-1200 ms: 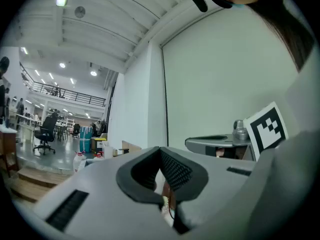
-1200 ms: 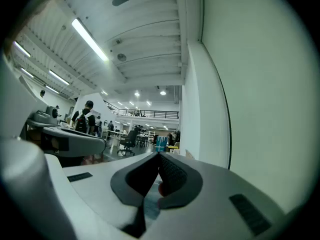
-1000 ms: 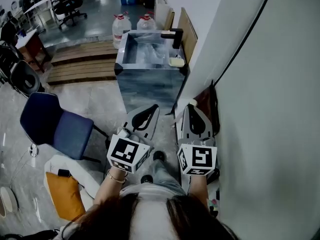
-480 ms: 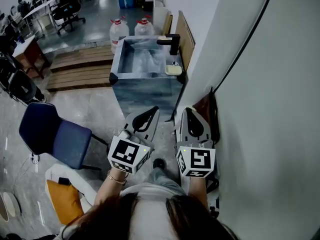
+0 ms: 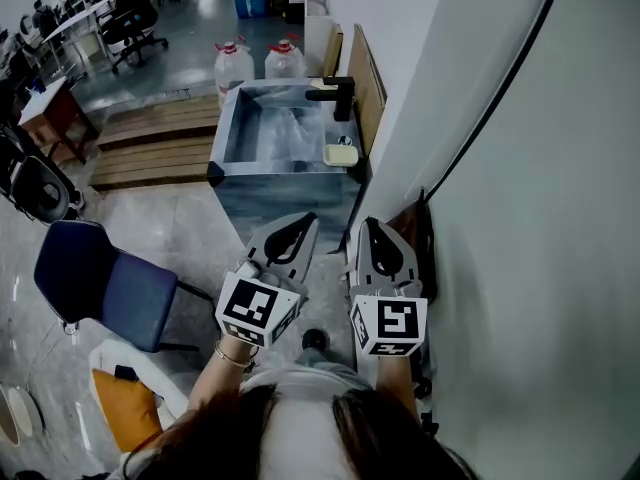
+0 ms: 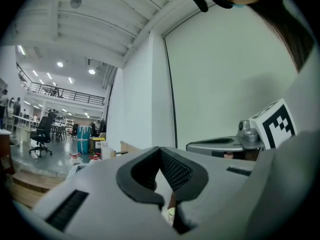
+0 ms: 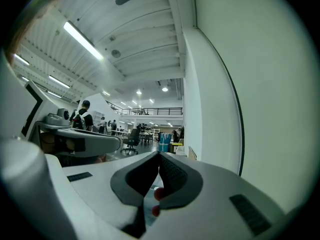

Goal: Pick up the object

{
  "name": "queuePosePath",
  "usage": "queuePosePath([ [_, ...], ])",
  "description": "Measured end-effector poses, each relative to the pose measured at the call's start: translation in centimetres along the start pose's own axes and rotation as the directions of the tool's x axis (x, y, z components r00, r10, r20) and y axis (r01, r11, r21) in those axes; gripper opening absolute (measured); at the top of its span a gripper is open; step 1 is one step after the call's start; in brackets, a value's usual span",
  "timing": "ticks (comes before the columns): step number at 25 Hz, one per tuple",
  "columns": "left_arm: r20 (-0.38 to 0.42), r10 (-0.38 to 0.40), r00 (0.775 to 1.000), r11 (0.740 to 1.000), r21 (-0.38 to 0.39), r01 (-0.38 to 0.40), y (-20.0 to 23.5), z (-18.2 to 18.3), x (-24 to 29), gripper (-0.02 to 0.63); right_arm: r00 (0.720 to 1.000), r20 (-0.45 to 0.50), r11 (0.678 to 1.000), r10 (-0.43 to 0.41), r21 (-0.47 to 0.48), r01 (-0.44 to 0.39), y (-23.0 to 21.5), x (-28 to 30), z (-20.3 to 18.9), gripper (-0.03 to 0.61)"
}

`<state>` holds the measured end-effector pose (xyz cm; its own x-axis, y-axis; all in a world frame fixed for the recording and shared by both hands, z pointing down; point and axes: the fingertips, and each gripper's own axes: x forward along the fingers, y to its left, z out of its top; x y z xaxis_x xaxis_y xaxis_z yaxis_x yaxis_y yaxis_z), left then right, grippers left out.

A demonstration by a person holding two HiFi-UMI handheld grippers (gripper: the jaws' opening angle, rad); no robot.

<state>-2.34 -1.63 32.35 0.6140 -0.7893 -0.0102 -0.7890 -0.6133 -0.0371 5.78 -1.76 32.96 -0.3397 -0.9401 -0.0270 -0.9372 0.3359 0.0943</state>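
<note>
A blue-grey sink cabinet (image 5: 228,168) stands ahead against the white wall, with a black faucet (image 5: 338,92) at its back right. A pale yellow block (image 5: 340,154), like a soap or sponge, lies on the sink's right rim. My left gripper (image 5: 303,218) (image 6: 160,151) is held in the air short of the cabinet, jaws closed together with nothing between them. Beside it my right gripper (image 5: 367,225) (image 7: 159,156) is also shut and holds nothing. Both point toward the sink, well short of the yellow block.
The white wall (image 5: 520,218) runs close along my right, with a dark bag (image 5: 422,230) at its foot. A blue chair (image 5: 95,283) and an orange cushion (image 5: 125,408) are at the left. Two water bottles (image 5: 230,63) and wooden steps (image 5: 150,133) lie behind the sink.
The sink cabinet has come nearer and lower in the head view as the person steps toward it. Both grippers stay shut and side by side.
</note>
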Motion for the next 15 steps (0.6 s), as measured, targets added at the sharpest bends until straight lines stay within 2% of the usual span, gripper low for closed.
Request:
queuePosePath([
  [8,-0.005,0.025,1.0,1.0,-0.009,-0.025,1.4,-0.5,4.2,0.008,1.0,-0.017,1.0,0.024,0.0,-0.024,-2.8,3.5,-1.0,0.026],
  [15,-0.022,0.049,0.999,0.999,-0.003,-0.049,2.1,-1.1,6.3,0.008,1.0,-0.022,1.0,0.011,0.011,-0.011,-5.2,5.4,-2.0,0.025],
])
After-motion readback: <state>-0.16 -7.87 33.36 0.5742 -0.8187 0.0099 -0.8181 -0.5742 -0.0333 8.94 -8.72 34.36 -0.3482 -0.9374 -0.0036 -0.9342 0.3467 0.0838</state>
